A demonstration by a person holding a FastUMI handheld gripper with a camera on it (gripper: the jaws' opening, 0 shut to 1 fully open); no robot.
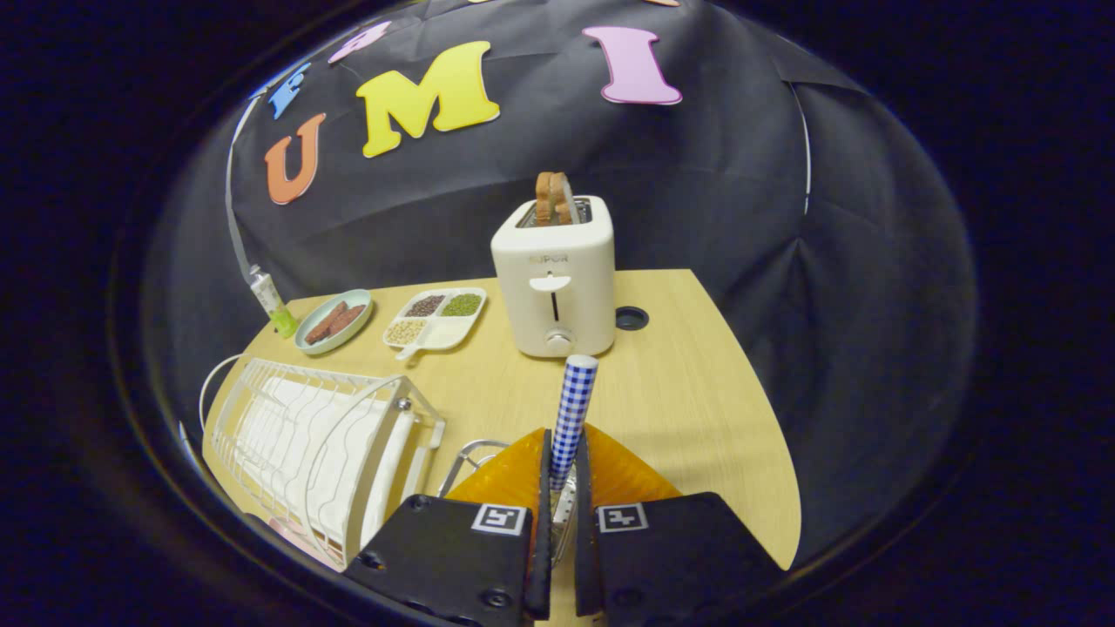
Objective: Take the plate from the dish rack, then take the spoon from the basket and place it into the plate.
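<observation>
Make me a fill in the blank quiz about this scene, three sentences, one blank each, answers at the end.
1. The gripper fingers are closed on the spoon's blue and white ____ handle.
2. Bread sticks up out of the white ____ beyond the fingers.
3. The divided tray of beans lies between the toaster and a ____ plate holding brown pieces.

Missing words: checked; toaster; green

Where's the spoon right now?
In the gripper view the spoon is clamped between the gripper fingers, its checked handle pointing up toward the toaster, right of the dish rack.
</observation>
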